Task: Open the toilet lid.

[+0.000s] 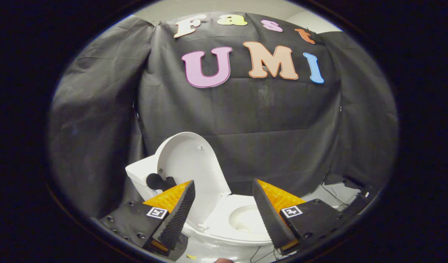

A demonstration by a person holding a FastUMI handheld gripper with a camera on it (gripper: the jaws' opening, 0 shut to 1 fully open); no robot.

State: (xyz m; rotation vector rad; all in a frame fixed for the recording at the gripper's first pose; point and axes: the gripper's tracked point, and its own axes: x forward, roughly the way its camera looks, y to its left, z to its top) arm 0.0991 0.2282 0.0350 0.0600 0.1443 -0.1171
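Looking ahead along the fingers, black cloth (246, 120) drapes the whole back of the booth, hanging in folds right behind the toilet (224, 223). Off beyond the right-hand finger, dark cables (337, 201) trail over the pale floor (330, 193) near the foot of the cloth. Nothing sits between the fingers and the bowl.

And the toilet lid (189, 164) is up! It stands raised, tilted back against the white tank (140, 177), its long axis running upward and its smooth underside facing this way, slightly turned toward the right. Below it the seat (224, 215) lies flat around the open bowl (246, 219). A dark round knob-like shape (156, 181) shows at the lid's lower left edge, by the tank.

The gripper (224, 191) hangs wide open, its ribbed black fingers (180, 212) spread well apart, holding nothing. The lid's lower part and the bowl sit in the gap beyond them, and neither finger visibly touches the toilet.
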